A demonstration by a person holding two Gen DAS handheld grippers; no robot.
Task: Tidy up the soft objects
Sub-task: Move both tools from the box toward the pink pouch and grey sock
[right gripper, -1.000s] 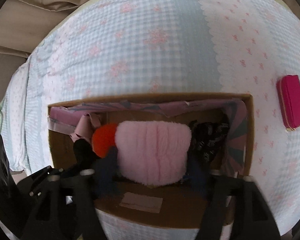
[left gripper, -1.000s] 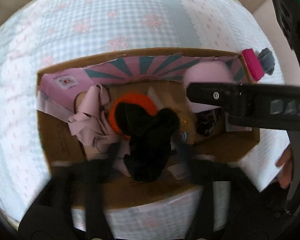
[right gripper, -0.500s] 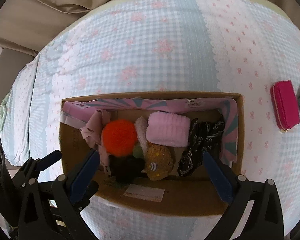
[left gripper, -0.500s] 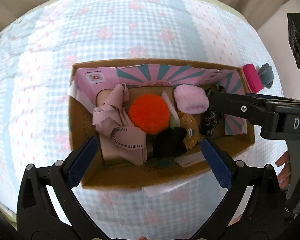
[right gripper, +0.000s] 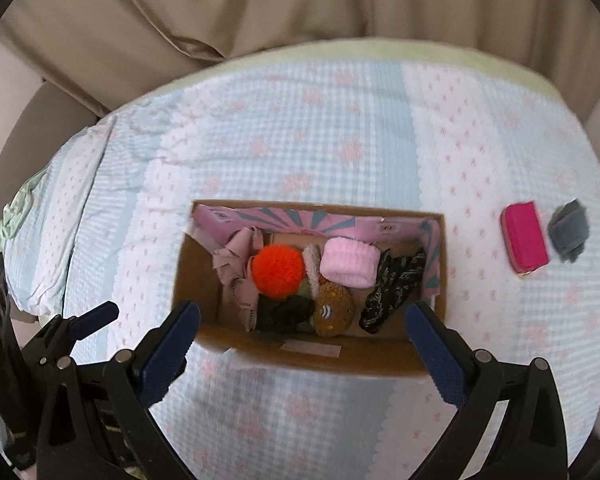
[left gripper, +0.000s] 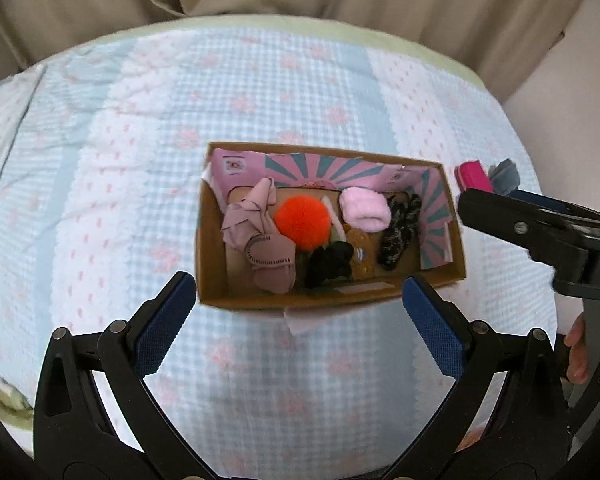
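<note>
1. Bed [right gripper: 300, 128] with a checked quilt carries a cardboard box [right gripper: 300, 356]; stiff walls, likely light.
2. Left tool [left gripper: 300, 300] and right tool [right gripper: 302, 340] both hover above the box, fingers wide apart, empty.
3. In the box: pink fluffy roll [right gripper: 350, 262], squashy; pinch across its middle.
4. Orange pompom [right gripper: 278, 270], airy, compresses; grip deep.
5. Outside, well right of the box: magenta pouch [right gripper: 524, 242], firmer; take by the long edges.
6. Just beside it, grey cloth bundle [right gripper: 568, 230], limp; gather a fold.
</note>
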